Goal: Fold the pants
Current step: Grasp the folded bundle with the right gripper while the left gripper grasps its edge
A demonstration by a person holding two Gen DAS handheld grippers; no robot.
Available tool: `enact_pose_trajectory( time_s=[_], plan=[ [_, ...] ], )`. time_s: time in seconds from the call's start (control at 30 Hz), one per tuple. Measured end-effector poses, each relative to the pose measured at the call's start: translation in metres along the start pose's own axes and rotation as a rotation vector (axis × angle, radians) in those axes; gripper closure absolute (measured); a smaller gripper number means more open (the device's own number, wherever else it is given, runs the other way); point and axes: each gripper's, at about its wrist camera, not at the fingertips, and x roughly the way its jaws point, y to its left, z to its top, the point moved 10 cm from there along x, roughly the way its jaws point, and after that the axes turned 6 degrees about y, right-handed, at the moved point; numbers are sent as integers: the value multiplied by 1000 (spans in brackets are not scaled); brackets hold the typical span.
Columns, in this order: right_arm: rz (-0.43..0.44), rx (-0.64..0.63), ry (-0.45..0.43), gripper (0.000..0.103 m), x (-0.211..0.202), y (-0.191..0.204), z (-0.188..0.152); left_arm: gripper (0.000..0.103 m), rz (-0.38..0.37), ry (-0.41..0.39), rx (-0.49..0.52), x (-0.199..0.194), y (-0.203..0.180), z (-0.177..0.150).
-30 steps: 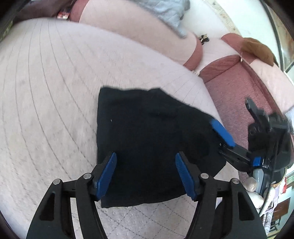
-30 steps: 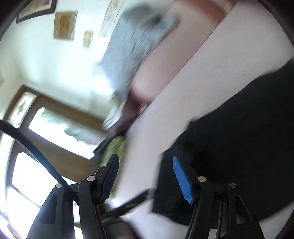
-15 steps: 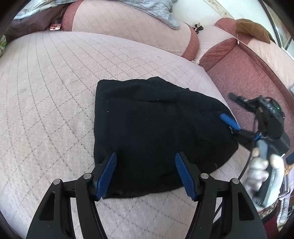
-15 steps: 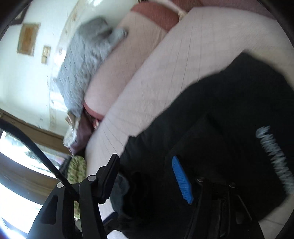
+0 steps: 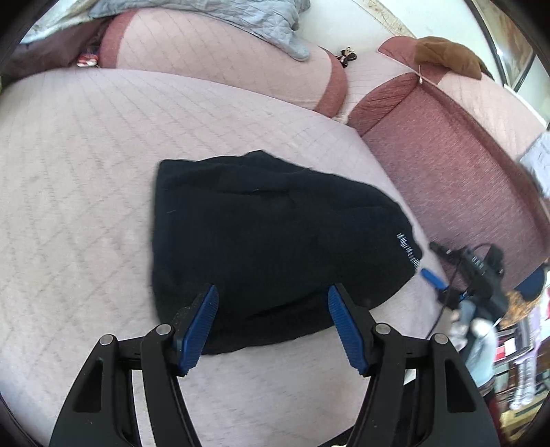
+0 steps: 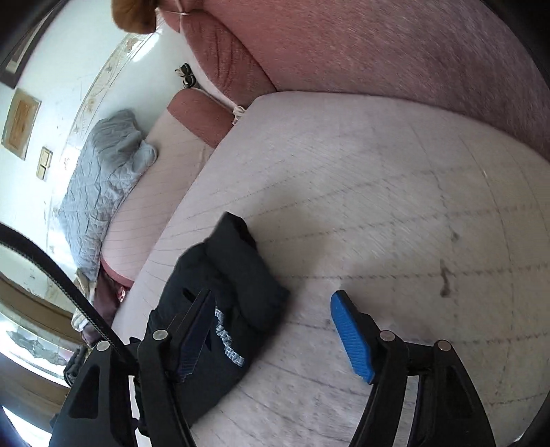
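On the quilted cushion [image 5: 86,178], folded black pants [image 5: 268,240] lie flat (white lettering at 3 o'clock); left gripper [image 5: 271,319] and right gripper [image 6: 275,330] both spread wide, empty.

the left wrist camera looked down and forward between its blue fingers [image 5: 201,325] from close above the near edge of the folded black pants [image 5: 268,240], facing the sofa back. the right wrist camera sat low beside the same pants [image 6: 227,295], tilted, facing across the quilted seat cushion [image 6: 378,206]. both views shared the pants, cushion and grey blanket [image 5: 240,24].
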Motion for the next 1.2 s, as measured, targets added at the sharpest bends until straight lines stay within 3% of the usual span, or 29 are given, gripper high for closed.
enact_pose_trajectory(
  time_s=[0.2,0.27,0.33,0.53,0.67,0.8,1.03,1.13,1.2],
  plan=[
    [112,50,62,28,20,19,-5,38,-67,10,31,32,-56,37],
    [91,41,58,26,24,26,-6,38,-67,82,24,60,-68,34],
    [78,36,51,25,27,27,-6,38,-17,147,33,80,-71,28],
    [15,-65,29,26,34,26,-11,38,-11,109,93,54,-81,43],
    [-56,-109,6,27,34,30,-14,38,2,140,102,61,-90,73],
    [-77,-61,-14,27,27,25,-18,38,57,127,231,79,-130,115],
    [-34,-56,-21,26,25,23,-22,37,67,350,400,183,-218,127],
    [-12,-72,-14,25,28,25,-21,37,110,405,456,222,-231,125],
    [-15,-92,-9,21,32,29,-20,36,146,496,483,251,-231,115]
  ],
)
